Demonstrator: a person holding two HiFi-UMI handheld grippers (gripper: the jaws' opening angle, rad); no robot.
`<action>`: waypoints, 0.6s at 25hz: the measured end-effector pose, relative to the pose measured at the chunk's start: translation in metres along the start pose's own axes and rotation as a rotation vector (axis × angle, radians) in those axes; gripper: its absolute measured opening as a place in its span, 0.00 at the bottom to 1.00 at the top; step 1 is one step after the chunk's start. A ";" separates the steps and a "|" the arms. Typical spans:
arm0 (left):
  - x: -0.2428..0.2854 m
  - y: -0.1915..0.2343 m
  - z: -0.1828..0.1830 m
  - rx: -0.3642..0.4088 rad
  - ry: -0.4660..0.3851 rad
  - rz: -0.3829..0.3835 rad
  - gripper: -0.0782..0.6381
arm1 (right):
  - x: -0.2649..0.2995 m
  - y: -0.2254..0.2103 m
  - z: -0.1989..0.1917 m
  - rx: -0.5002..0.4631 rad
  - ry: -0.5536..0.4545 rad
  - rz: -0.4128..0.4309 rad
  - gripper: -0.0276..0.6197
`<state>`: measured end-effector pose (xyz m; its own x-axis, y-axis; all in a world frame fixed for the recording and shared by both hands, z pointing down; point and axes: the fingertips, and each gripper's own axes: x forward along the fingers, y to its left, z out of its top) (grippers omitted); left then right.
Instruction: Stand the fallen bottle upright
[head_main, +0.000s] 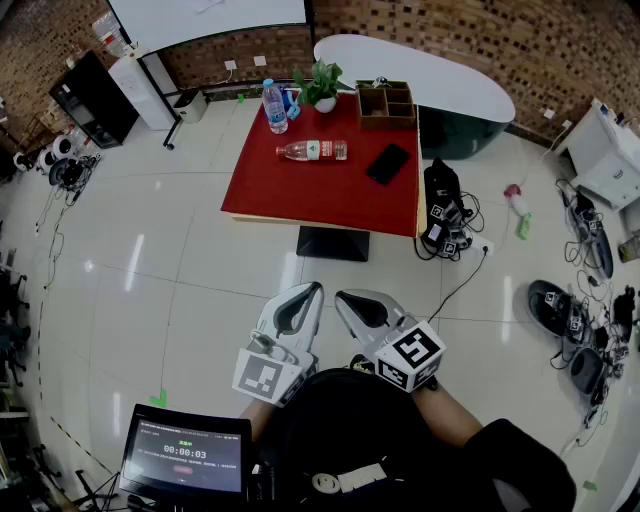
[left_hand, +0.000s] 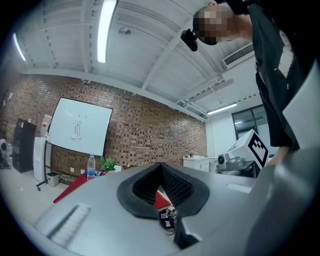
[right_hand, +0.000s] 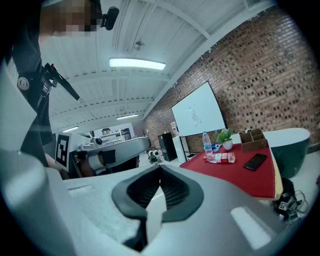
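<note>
A clear bottle with a red label (head_main: 312, 150) lies on its side on the red table (head_main: 300, 195), far ahead of me; the right gripper view shows the fallen bottle (right_hand: 221, 158) too. Both grippers are held low over the floor, well short of the table. My left gripper (head_main: 312, 291) has its jaws together and nothing between them. My right gripper (head_main: 345, 297) is beside it, also shut and empty. Seen from their own cameras, the left gripper (left_hand: 161, 165) and the right gripper (right_hand: 160, 168) both point roughly level towards the table.
On the table stand an upright water bottle (head_main: 275, 106), a potted plant (head_main: 322, 85), a wooden organizer (head_main: 386, 103) and a black phone (head_main: 388, 163). Cables and devices (head_main: 445, 215) lie on the floor to the table's right. A tablet (head_main: 186, 453) sits at lower left.
</note>
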<state>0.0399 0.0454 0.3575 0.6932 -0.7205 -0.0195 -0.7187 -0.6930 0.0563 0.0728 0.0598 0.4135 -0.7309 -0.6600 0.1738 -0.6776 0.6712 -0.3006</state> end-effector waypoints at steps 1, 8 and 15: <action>0.003 -0.003 -0.001 0.001 0.011 0.004 0.11 | -0.004 -0.005 0.001 0.003 0.001 0.001 0.05; 0.041 -0.015 -0.011 0.049 0.051 0.041 0.11 | -0.033 -0.050 0.004 0.011 -0.026 -0.001 0.05; 0.051 -0.009 -0.012 0.036 0.020 0.070 0.11 | -0.031 -0.063 -0.002 0.013 -0.001 0.020 0.05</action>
<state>0.0824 0.0155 0.3676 0.6420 -0.7667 0.0032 -0.7666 -0.6418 0.0212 0.1380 0.0390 0.4283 -0.7444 -0.6466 0.1666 -0.6615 0.6801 -0.3160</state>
